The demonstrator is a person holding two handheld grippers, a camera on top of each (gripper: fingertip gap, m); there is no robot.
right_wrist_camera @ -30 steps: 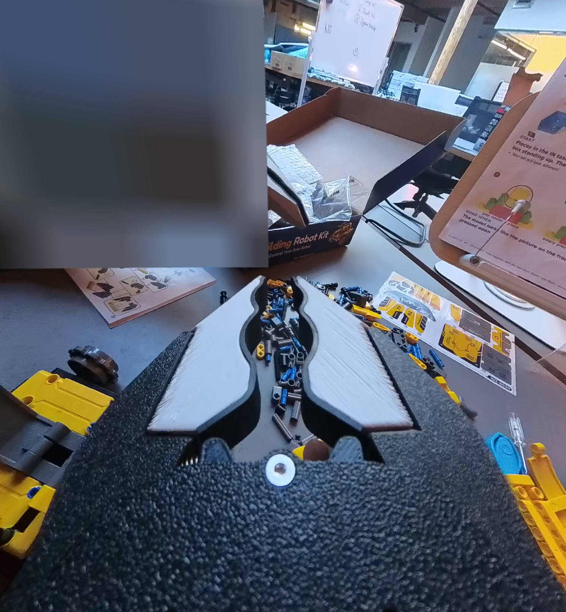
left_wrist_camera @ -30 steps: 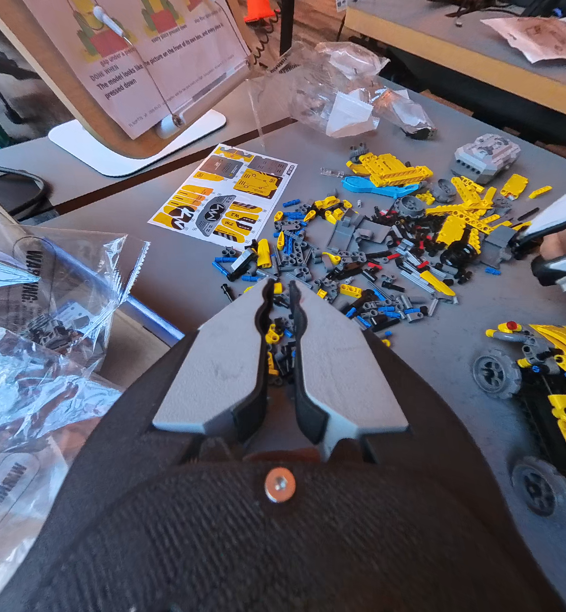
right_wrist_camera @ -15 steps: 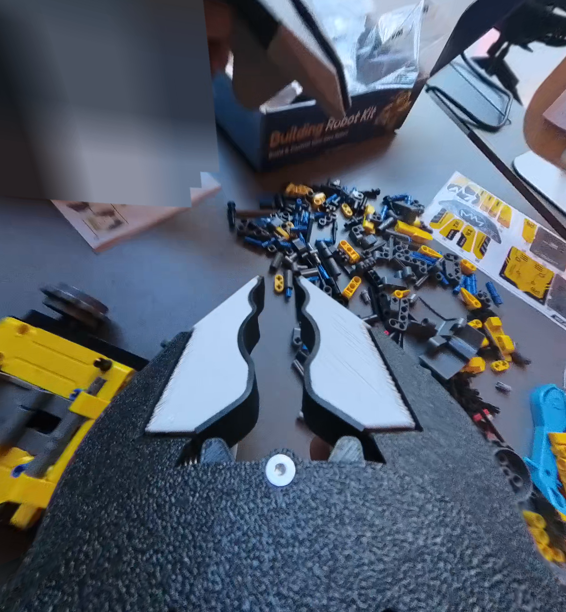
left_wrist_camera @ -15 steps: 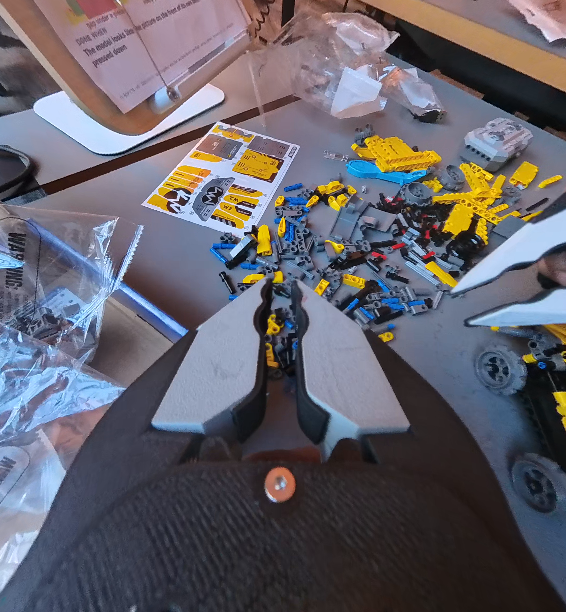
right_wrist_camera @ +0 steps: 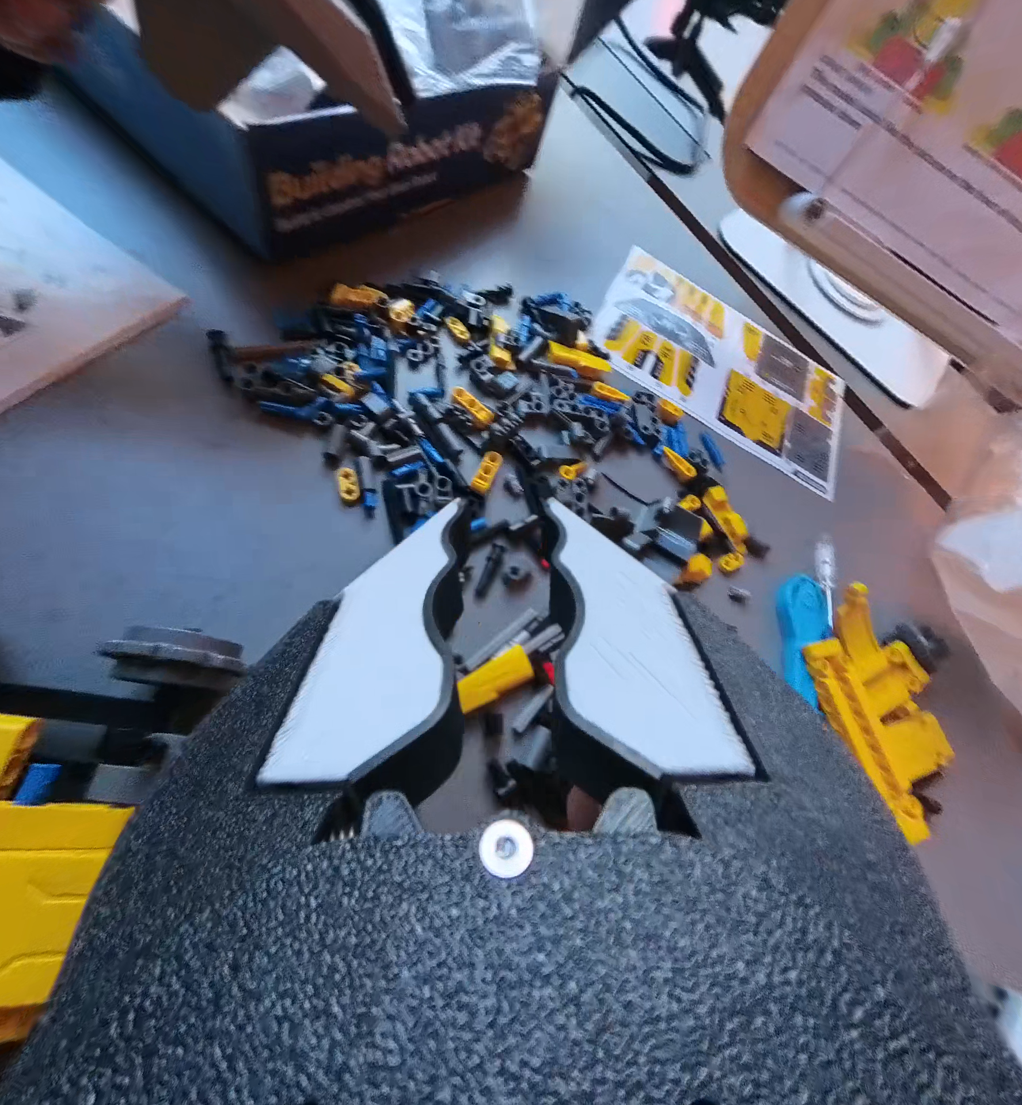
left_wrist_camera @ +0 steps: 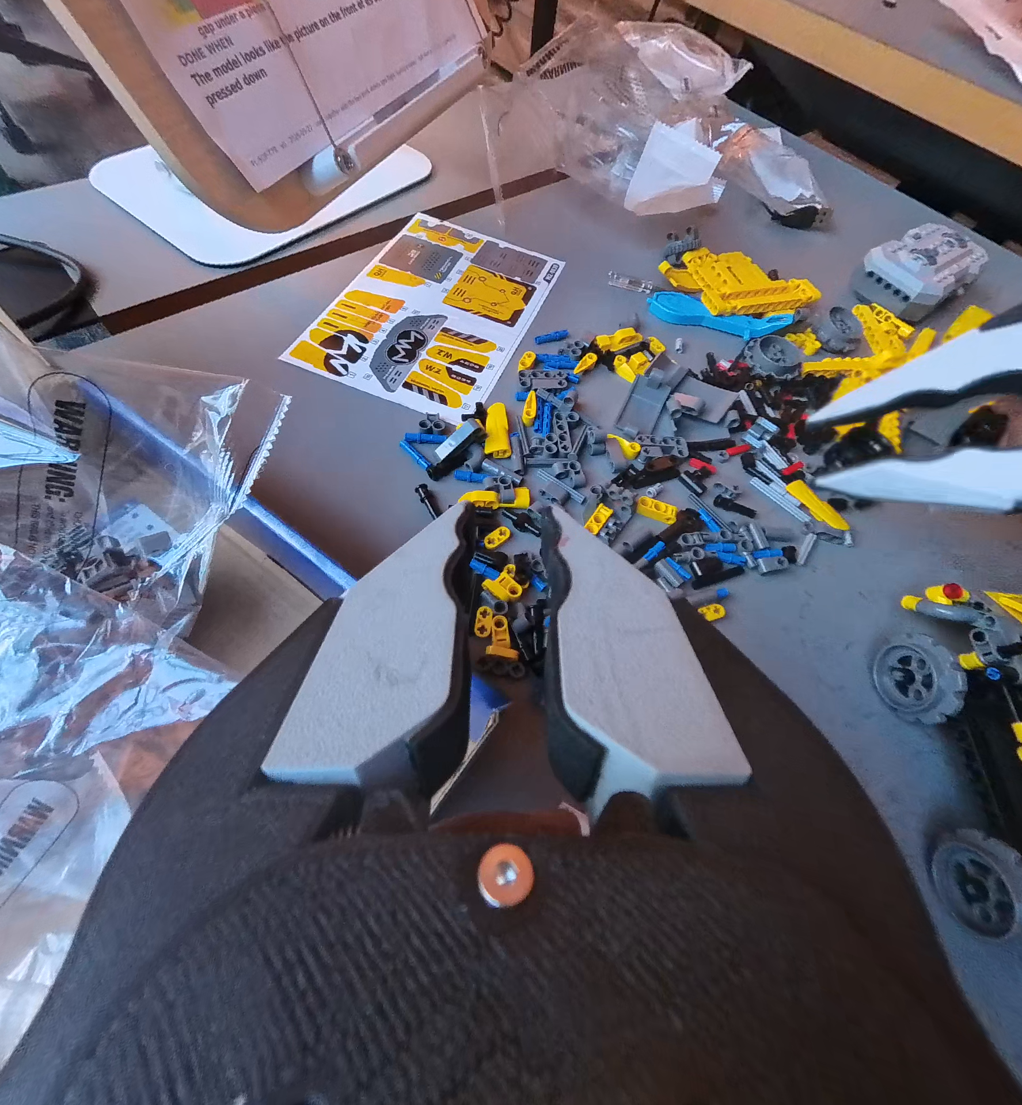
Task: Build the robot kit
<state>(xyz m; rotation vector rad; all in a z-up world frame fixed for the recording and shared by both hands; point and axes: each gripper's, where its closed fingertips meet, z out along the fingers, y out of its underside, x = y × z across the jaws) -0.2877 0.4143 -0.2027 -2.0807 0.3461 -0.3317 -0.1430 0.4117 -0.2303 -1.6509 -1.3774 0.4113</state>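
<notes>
Both grippers, left gripper (left_wrist_camera: 505, 517) and right gripper (right_wrist_camera: 505, 508), narrowly parted, empty; descending into brick pile (left_wrist_camera: 646, 472) risks scattering pins

Left claw (left_wrist_camera: 505, 514): light grey finger faces, black inner edges, black ribbed body.
Right claw (right_wrist_camera: 505, 508): white finger faces, black rims, black pebbled body.
Surface (left_wrist_camera: 341, 454): plain grey.
Loose parts pile (left_wrist_camera: 610, 472): yellow, blue, grey and black, with a few red pieces.
Sticker sheet (left_wrist_camera: 424, 317): white backing; yellow, grey and black decals.
Flat tool (left_wrist_camera: 694, 308): light blue.
Wheeled model (left_wrist_camera: 1011, 717): yellow panels, black frame, grey wheels, one red stud.
Box (right_wrist_camera: 388, 149): dark blue sides, brown cardboard flaps.
Plastic bags (left_wrist_camera: 77, 538): clear, black print.
Stand (left_wrist_camera: 245, 197): tan wood board, white base.
</notes>
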